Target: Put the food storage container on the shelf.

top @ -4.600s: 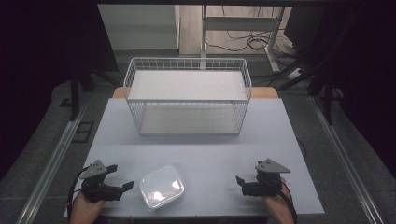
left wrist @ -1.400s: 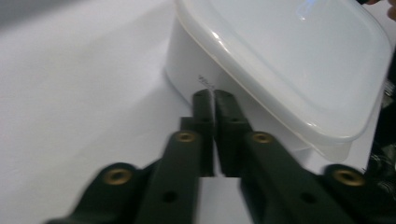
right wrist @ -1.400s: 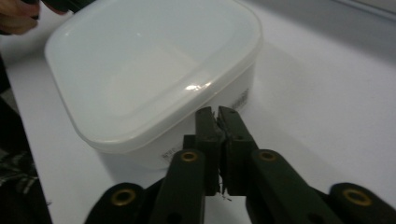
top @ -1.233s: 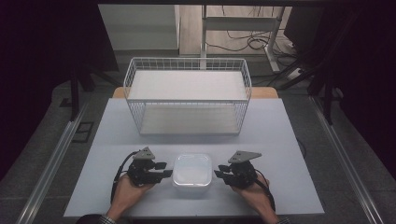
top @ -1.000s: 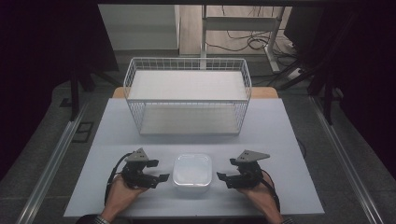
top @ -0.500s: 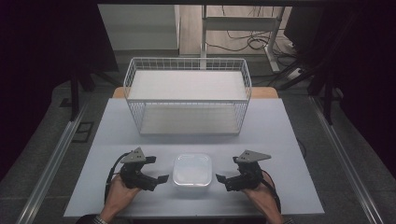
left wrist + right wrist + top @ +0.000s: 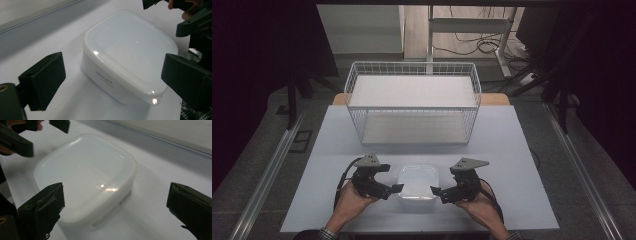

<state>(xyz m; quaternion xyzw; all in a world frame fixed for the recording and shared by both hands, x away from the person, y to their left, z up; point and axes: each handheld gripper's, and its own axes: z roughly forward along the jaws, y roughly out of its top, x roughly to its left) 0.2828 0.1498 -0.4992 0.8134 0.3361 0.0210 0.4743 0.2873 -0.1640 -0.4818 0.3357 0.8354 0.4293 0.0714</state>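
While my left hand-held gripper point(image 7: 388, 186) and right hand-held gripper point(image 7: 441, 192) stand wide, jaws just opened and gripping nothing, the lidded white container point(image 7: 418, 181) sits between them near the desk's point(image 7: 512, 150) front edge. Bare desk lies to both sides. The wire basket point(image 7: 412, 105) stands well apart at the far edge.

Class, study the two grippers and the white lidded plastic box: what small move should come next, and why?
Probably bring both grippers in to clamp the box's sides. The left gripper and right gripper flank the white lidded plastic box, jaws just opened and apart from it. The white wire basket behind looks a likely destination.
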